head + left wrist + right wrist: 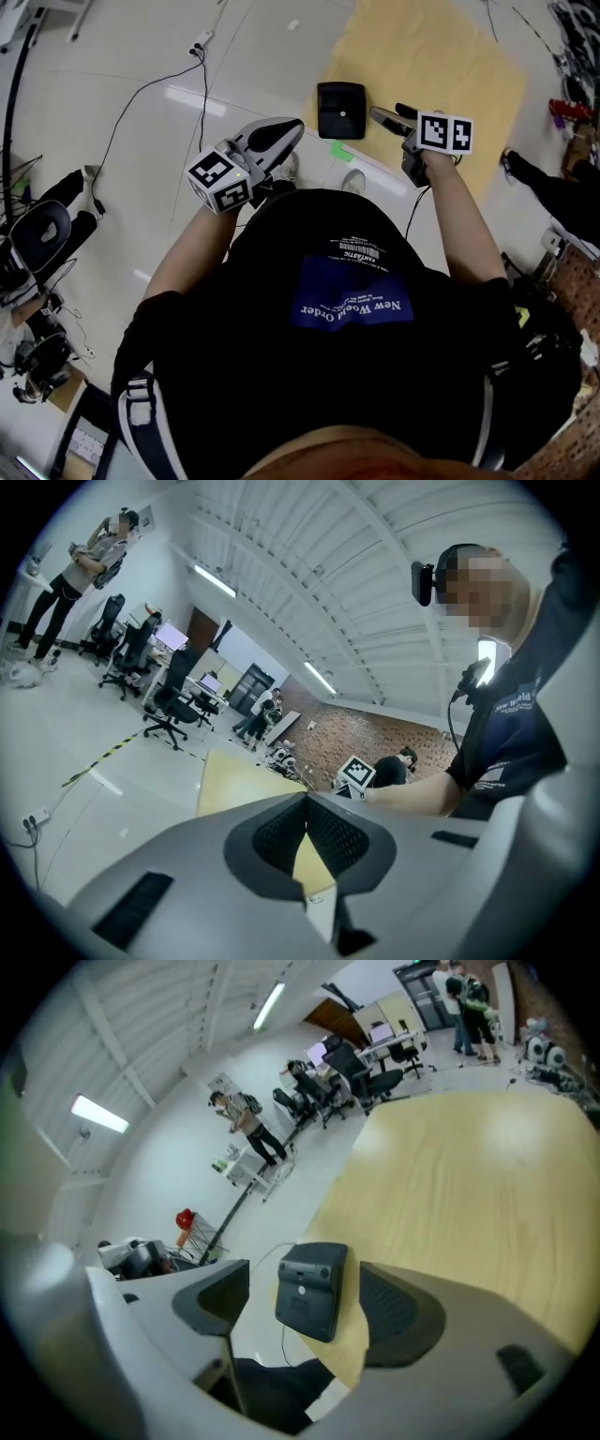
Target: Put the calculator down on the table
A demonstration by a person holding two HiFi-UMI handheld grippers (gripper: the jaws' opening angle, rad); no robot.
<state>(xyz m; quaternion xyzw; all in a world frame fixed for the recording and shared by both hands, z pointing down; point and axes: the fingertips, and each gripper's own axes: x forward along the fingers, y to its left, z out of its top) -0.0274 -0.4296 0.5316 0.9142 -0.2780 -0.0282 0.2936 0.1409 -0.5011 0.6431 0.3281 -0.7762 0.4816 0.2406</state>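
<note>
The calculator is a dark, flat box lying on the near corner of the light wooden table, apart from both grippers. My right gripper hangs just right of it, above the table edge, its jaws spread wide and empty. In the right gripper view the calculator shows its underside on the table, below and beyond the gap of the right gripper. My left gripper is held left of the table over the floor. In the left gripper view the left gripper has its pads together with nothing between them.
A green tape mark sits on the white floor by the table corner. A cable and power strip lie at the far left. Another person's legs stand at the right. Office chairs and people stand far off.
</note>
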